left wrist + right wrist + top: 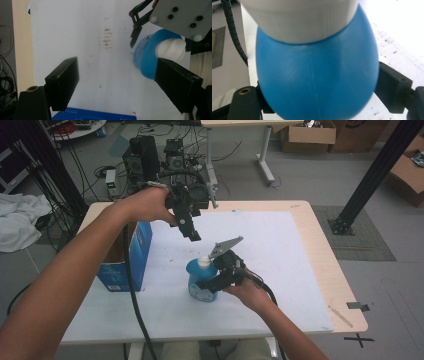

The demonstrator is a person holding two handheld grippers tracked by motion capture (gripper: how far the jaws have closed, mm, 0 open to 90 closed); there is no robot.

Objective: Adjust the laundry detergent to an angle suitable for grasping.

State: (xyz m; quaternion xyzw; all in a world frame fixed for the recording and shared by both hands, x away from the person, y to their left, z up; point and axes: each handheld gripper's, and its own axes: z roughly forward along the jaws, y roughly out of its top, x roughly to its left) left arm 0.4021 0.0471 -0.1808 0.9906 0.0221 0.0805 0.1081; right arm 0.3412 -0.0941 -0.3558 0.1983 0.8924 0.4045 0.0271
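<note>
A rounded blue bottle (199,280) with a white cap (205,262) stands upright on the white mat (285,250), near the table's front middle. My right gripper (212,283) comes in from the right and is shut on the bottle's body. In the right gripper view the bottle (317,80) bulges between the two jaws, which press its sides. My left gripper (193,233) hangs open above and behind the bottle, holding nothing. In the left gripper view its jaws stand wide apart over the mat (100,37), with the bottle (146,60) and cap (172,50) at the right.
An open blue cardboard box (122,265) stands at the table's left side, beside my left forearm. The wooden table edge (332,270) borders the mat on the right. Black equipment and cables (150,157) crowd the floor behind the table.
</note>
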